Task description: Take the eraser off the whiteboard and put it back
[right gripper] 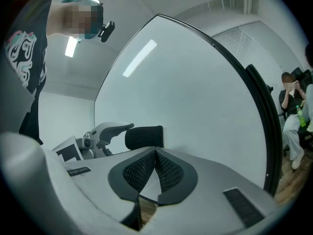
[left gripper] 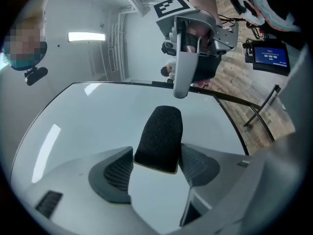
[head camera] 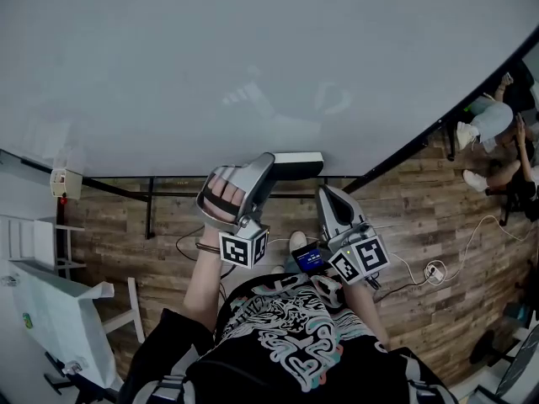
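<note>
In the head view the left gripper (head camera: 270, 166) covers one end of the eraser (head camera: 301, 167), and the whiteboard (head camera: 253, 57) is cut off at top and left. In the right gripper view that gripper's jaw also hides the eraser's left end. Whether it touches the whiteboard, I cannot tell. The digits on the screen (left gripper: 268, 56) are too small to read.

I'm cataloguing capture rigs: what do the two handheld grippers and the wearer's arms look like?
Both the left gripper and right gripper have grey shells, jaws lined with black mesh-textured pads, and a cube of black-and-white square markers. The person wears a black short-sleeved T-shirt with white print.
</note>
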`<state>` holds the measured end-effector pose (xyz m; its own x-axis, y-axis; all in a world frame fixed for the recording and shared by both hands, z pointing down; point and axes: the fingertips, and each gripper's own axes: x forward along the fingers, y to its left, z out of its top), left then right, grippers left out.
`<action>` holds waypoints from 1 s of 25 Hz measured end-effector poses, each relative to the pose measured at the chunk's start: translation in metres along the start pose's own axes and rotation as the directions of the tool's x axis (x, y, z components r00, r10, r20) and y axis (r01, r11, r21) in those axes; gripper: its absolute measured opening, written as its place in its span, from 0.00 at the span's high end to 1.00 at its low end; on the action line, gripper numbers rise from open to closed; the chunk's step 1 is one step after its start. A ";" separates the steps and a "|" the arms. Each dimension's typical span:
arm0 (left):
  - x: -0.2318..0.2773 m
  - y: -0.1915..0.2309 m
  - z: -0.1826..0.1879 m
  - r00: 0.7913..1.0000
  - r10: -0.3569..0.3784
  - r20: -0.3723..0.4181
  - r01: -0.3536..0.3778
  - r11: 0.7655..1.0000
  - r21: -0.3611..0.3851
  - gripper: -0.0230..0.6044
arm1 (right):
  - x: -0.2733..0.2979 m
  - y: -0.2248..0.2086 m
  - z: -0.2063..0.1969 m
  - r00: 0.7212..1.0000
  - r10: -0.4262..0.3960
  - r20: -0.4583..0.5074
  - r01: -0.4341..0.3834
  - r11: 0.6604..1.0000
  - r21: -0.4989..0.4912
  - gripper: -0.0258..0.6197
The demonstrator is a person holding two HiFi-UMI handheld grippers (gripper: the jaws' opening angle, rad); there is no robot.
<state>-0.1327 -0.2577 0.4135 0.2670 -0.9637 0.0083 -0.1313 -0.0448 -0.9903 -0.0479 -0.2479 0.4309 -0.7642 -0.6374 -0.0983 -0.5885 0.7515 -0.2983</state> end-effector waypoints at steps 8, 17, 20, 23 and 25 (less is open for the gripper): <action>-0.030 0.003 0.005 1.000 0.016 -0.003 -0.016 1.000 -0.014 0.48 | -0.016 0.025 -0.002 1.000 0.005 0.000 -0.005 1.000 -0.011 0.91; -0.072 0.002 0.014 1.000 0.017 -0.013 -0.018 1.000 -0.019 0.48 | -0.040 0.056 -0.008 1.000 0.009 0.009 -0.009 1.000 -0.012 0.91; -0.084 0.003 0.015 0.999 0.021 -0.024 -0.021 0.999 -0.024 0.48 | -0.045 0.064 -0.009 1.000 0.016 0.009 -0.016 1.000 -0.011 0.91; -0.096 0.005 0.016 0.999 0.024 -0.037 -0.025 0.999 -0.028 0.48 | -0.050 0.072 -0.010 1.000 0.021 0.006 -0.021 1.000 -0.007 0.91; -0.102 0.006 0.016 0.999 0.027 -0.045 -0.028 0.999 -0.033 0.48 | -0.053 0.076 -0.012 1.000 0.022 0.002 -0.022 1.000 -0.003 0.91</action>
<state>-0.1451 -0.1550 0.4044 0.2199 -0.9755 -0.0120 -0.1703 -0.0263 -0.9850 -0.0553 -0.1551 0.4253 -0.7766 -0.6208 -0.1073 -0.5718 0.7661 -0.2935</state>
